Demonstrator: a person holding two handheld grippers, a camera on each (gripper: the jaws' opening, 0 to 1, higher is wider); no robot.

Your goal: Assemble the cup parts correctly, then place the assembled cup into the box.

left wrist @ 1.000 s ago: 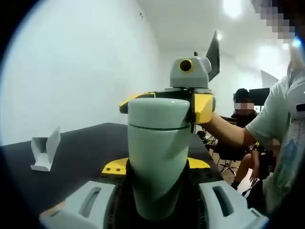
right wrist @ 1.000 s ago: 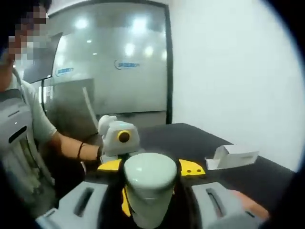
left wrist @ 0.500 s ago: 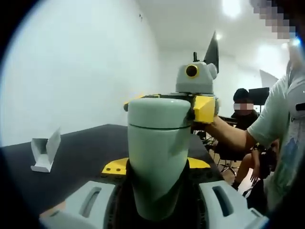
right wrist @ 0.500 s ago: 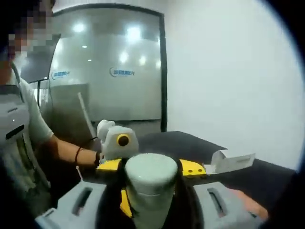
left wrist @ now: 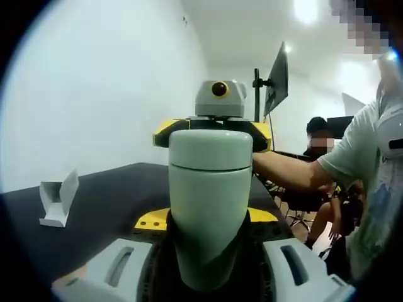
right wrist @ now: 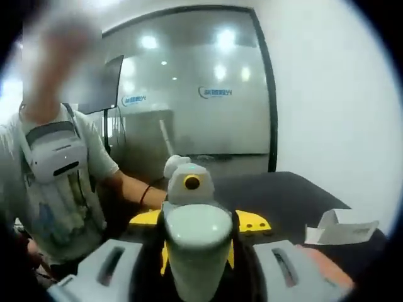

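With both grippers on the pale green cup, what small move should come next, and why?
Probably free one gripper. The pale green lidded cup looks assembled, lid seated, held between the left gripper and right gripper, while the open white cardboard box waits aside on the black table.

Pale green cup, grey-and-yellow tongs, white box on a black table.

Both the left gripper and right gripper appear clamped, facing each other.
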